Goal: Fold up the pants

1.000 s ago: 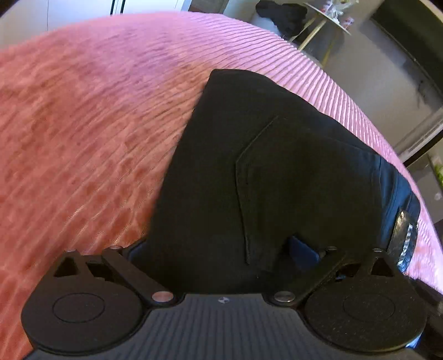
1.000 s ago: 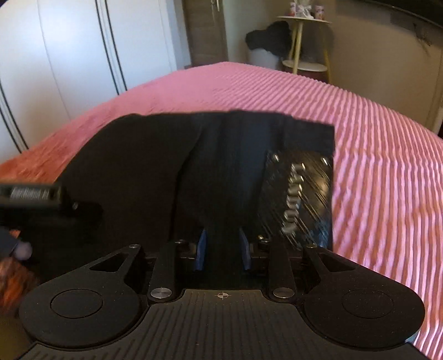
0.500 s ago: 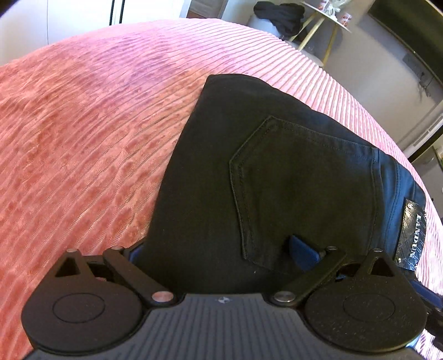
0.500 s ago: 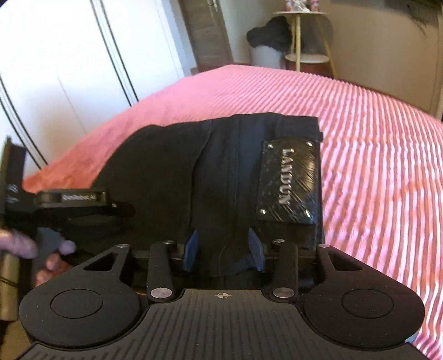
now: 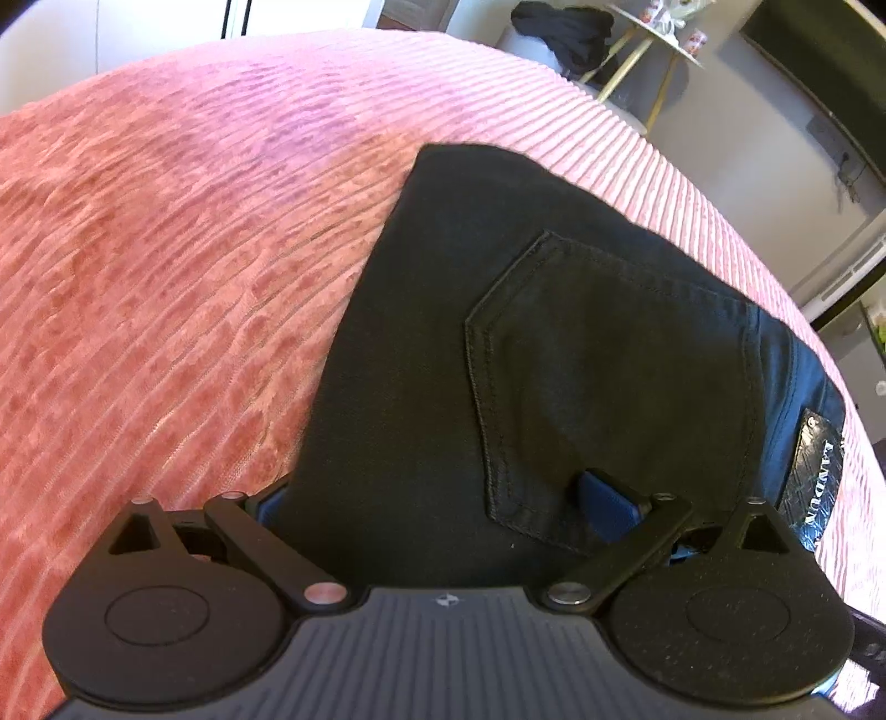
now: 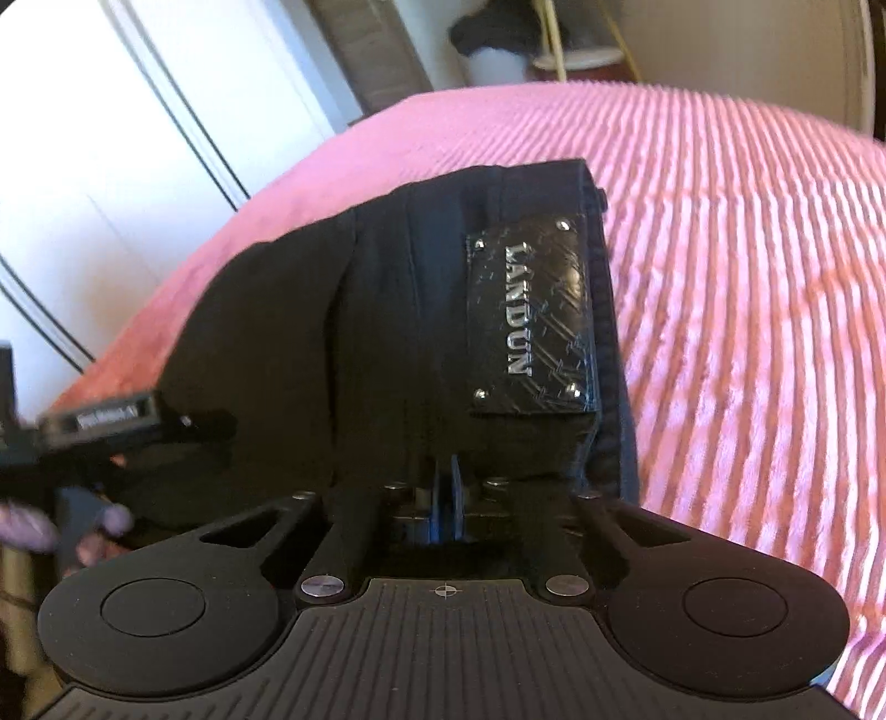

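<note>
Black pants [image 5: 554, 343] lie folded on a pink ribbed bedspread [image 5: 166, 249], back pocket up, with a LANDUN patch [image 6: 531, 315] at the waistband. My left gripper [image 5: 437, 498] is open, its blue pads wide apart around the pants' near edge. My right gripper [image 6: 446, 487] is shut at the waistband edge below the patch; its blue pads are nearly together, and I cannot see cloth between them. The pants fill the middle of the right wrist view [image 6: 360, 332].
The left gripper's body and the hand [image 6: 83, 443] holding it show at the left of the right wrist view. White wardrobe doors [image 6: 111, 138] stand beyond the bed. A small side table [image 5: 659, 39] and dark clothes on a bin [image 5: 559, 27] stand past the far corner.
My right gripper has shut its pads, which were apart around the waistband half a second ago. It also moved closer to the patch. The left gripper has stayed open in place.
</note>
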`<state>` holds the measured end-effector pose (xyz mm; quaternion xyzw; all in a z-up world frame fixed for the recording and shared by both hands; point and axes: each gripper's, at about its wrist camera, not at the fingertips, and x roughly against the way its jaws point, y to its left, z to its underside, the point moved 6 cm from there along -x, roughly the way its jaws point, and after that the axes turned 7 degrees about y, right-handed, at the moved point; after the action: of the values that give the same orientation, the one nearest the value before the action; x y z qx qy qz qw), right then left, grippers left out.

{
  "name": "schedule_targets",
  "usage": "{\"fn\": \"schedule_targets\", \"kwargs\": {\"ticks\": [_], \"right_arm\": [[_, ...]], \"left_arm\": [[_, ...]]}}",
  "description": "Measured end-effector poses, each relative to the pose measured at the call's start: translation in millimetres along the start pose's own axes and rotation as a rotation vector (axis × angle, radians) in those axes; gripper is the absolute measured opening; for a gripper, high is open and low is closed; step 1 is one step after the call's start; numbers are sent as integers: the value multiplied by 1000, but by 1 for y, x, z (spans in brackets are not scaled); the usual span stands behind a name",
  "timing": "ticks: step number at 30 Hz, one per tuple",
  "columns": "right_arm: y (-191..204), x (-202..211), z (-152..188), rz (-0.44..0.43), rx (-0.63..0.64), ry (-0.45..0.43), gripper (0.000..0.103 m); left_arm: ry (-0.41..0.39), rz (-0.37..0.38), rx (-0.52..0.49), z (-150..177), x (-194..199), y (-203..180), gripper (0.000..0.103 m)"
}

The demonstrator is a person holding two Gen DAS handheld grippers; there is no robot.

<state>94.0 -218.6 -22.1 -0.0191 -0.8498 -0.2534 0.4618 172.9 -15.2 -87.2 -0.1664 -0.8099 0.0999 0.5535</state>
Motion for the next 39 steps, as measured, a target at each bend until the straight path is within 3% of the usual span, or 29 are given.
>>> {"fn": "schedule_targets", "kwargs": {"ticks": [2, 3, 5, 7, 10, 13, 16, 21, 28, 31, 33, 35, 37, 39], "right_arm": [[12, 16, -7, -34, 41, -43, 43], [18, 21, -12, -34, 68, -71, 47], [28, 28, -25, -32, 115, -119, 48], [34, 24, -42, -27, 137, -155, 47], [37, 12, -67, 49, 189, -234, 46], [38, -4, -77, 131, 256, -357, 45], [21, -34, -69, 203, 281, -280, 41], [11, -54, -66, 233, 322, -241, 41], [3, -67, -71, 217, 326, -243, 41], [0, -44, -68, 107, 289, -257, 49], [-11, -17, -67, 27, 219, -259, 60], [-34, 5, -67, 11, 82, -229, 95], [-59, 13, -65, -4, -47, -158, 94], [-85, 13, -59, -70, -189, -92, 94]], "left_arm": [[-46, -17, 20, 0, 11, 3, 99], [-100, -47, 37, 0, 23, 4, 99], [-226, -80, 26, -3, 47, -2, 99], [-286, -85, -15, -9, 59, -17, 99], [-272, -61, -114, -25, 50, -49, 99], [-255, -90, -185, -41, 28, -74, 99], [-229, -106, -258, -50, 2, -97, 99], [-271, -219, -365, -53, -29, -116, 99], [-291, -212, -397, -52, -55, -111, 99], [-285, -188, -396, -49, -39, -105, 99], [-272, -183, -416, -43, -23, -97, 99], [-270, -205, -411, -35, -3, -78, 99], [-275, -222, -348, -27, 20, -47, 99], [-255, -201, -252, -22, 34, -16, 99]]}}
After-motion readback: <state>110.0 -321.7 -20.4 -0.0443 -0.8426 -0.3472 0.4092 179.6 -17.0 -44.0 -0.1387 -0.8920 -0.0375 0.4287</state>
